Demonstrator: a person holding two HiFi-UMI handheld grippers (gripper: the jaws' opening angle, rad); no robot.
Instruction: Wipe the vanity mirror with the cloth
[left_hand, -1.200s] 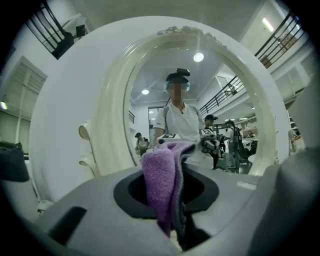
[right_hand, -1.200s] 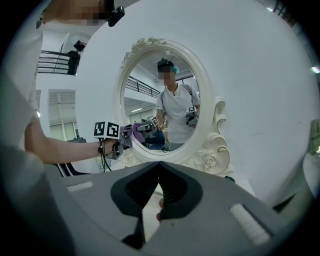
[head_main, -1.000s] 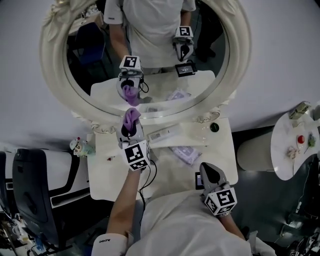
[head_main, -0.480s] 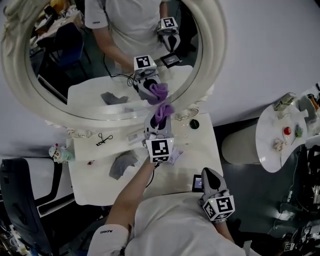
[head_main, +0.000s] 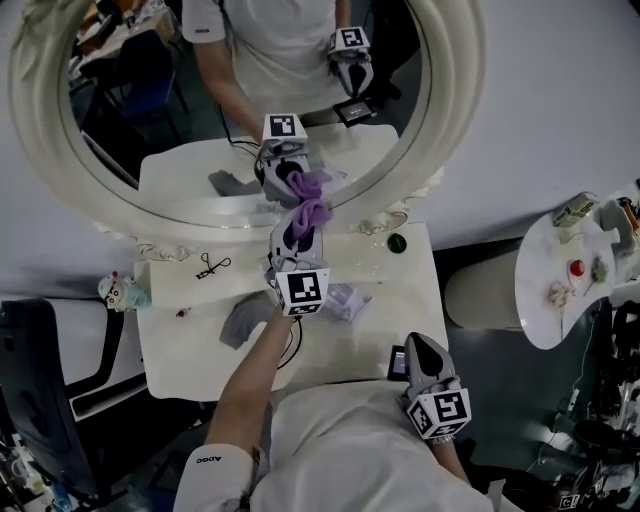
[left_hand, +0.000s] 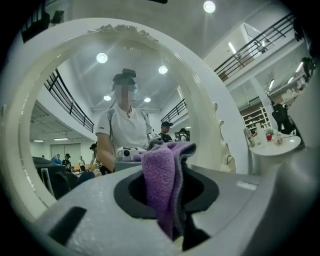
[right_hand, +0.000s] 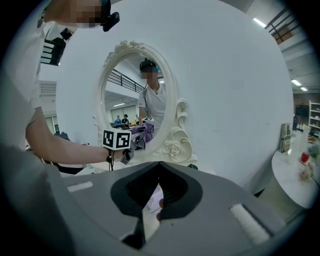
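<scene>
While our left gripper (head_main: 293, 232) clamps a fuzzy purple cloth (head_main: 312, 208), its bunched end meets its own reflection low on the oval vanity mirror in a carved white frame (head_main: 452, 110). Our right gripper (head_main: 417, 349) hovers near our torso, jaws together, empty. On the white vanity table (head_main: 190, 345) lie a crumpled grey rag (head_main: 243, 320) and a small dark green round pot (head_main: 398, 242).

The purple cloth (head_main: 308, 213), bunched and folded, is sitting clamped in the left gripper (head_main: 297, 228), pressing against the lower glass of the oval, cream-framed vanity mirror (head_main: 455, 100), which is standing upright.
</scene>
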